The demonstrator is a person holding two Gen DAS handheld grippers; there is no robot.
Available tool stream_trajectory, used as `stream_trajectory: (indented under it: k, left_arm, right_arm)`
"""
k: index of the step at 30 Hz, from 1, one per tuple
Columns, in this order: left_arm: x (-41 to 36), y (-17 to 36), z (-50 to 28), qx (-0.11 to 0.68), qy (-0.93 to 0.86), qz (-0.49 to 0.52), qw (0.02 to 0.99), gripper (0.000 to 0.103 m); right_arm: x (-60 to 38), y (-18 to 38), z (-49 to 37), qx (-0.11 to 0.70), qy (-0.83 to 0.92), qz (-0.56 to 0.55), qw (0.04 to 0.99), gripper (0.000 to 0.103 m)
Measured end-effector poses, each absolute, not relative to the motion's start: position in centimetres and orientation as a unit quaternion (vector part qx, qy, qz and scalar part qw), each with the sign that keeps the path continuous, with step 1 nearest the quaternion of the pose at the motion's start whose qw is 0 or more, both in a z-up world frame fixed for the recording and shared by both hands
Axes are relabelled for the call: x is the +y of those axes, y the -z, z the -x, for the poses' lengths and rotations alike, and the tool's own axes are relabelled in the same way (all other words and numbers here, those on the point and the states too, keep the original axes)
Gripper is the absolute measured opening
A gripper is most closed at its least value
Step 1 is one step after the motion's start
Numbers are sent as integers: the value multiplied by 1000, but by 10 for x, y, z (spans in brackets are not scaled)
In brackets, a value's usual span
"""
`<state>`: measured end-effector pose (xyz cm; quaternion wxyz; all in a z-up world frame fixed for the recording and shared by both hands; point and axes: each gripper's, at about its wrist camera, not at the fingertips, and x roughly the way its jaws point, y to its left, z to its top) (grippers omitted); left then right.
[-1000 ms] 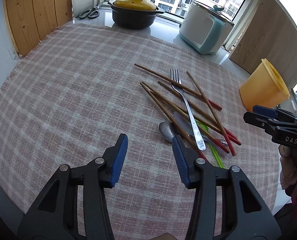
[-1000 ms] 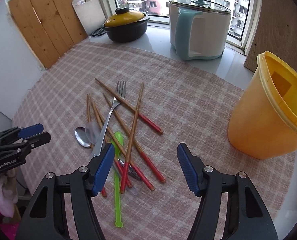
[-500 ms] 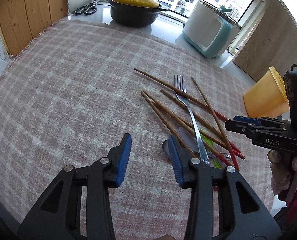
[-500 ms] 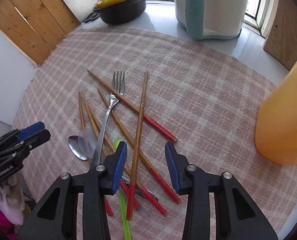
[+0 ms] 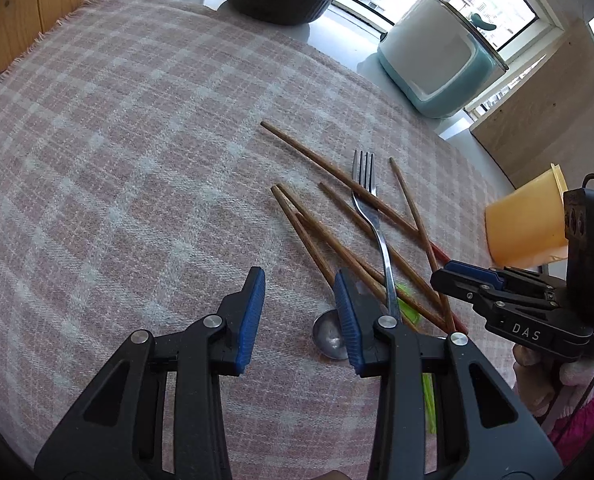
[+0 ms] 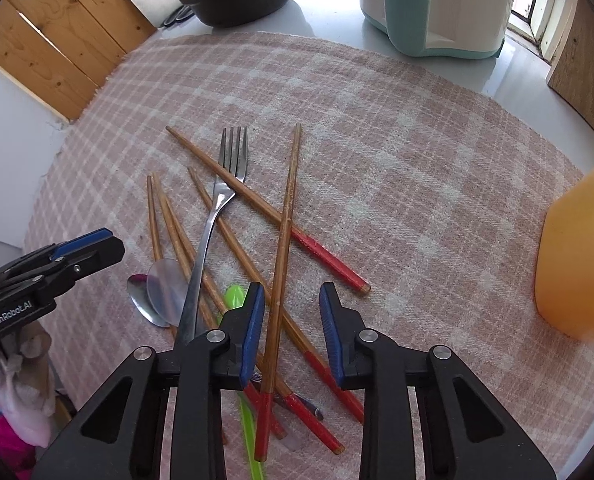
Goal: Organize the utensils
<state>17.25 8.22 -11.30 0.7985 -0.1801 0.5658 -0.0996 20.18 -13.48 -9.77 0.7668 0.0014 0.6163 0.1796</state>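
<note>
Several handle ends of the red-tipped wooden chopsticks [image 6: 283, 216] are lying hidden beneath the right gripper [image 6: 292, 330], whose jaws have just been closing and are straddling one chopstick without pressing it. Beside it, the left gripper [image 5: 299, 314] is hanging partly open and empty over the steel spoon [image 5: 329, 334]. Farther off, the steel fork [image 6: 213, 216] is crossing the pile on the pink plaid-clothed table [image 6: 397, 168], near the orange plastic tub [image 6: 581, 256].

Black clamp-style left gripper [image 5: 299, 312] with blue-padded jaws, silver screws
</note>
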Motion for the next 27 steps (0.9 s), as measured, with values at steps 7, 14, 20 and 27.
stream_trajectory:
  k: [7, 14, 20, 27]
  left_arm:
    - [76, 126, -192, 588, 87, 185, 782, 31]
    - [71, 129, -201, 593, 79, 181, 780, 31]
    - [61, 130, -207, 593, 76, 161, 785, 18]
    - [56, 132, -211, 587, 74, 140, 794, 10]
  right_arm:
    - [-133, 101, -207, 623, -182, -12, 761, 21]
    - [-130, 107, -213, 632, -184, -16, 753, 19]
    - [-127, 111, -219, 636, -183, -20, 749, 17]
    - [-123, 112, -224, 640, -180, -10, 747, 9]
